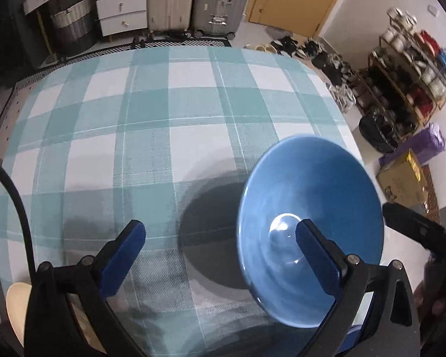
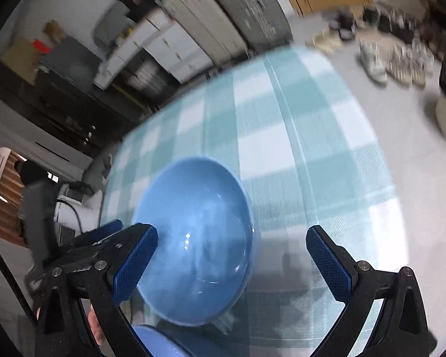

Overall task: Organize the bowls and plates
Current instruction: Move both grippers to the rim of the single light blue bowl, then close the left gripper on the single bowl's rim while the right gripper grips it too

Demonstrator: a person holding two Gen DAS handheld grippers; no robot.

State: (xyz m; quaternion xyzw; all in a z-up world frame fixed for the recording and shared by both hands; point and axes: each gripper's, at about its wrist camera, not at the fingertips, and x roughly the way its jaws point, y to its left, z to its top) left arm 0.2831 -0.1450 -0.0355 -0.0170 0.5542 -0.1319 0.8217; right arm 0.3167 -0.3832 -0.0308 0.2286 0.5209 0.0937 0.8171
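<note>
Below the blue bowl point(image 2: 193, 238), only the right-wrist view shows another blue dish point(image 2: 157, 342).

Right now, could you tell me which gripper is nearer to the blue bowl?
Left, but only narrowly. The left gripper has one finger inside the tilted blue bowl; the right gripper has one finger at its rim. Both are open.

Even, soft daylight; both fisheye views bow straight lines and darken to black at the corners. The blue bowl point(image 1: 309, 208) casts a dark oval shadow on the checked tablecloth point(image 1: 163, 119) and shows small glare spots. The right wrist view is motion-blurred throughout.
</note>
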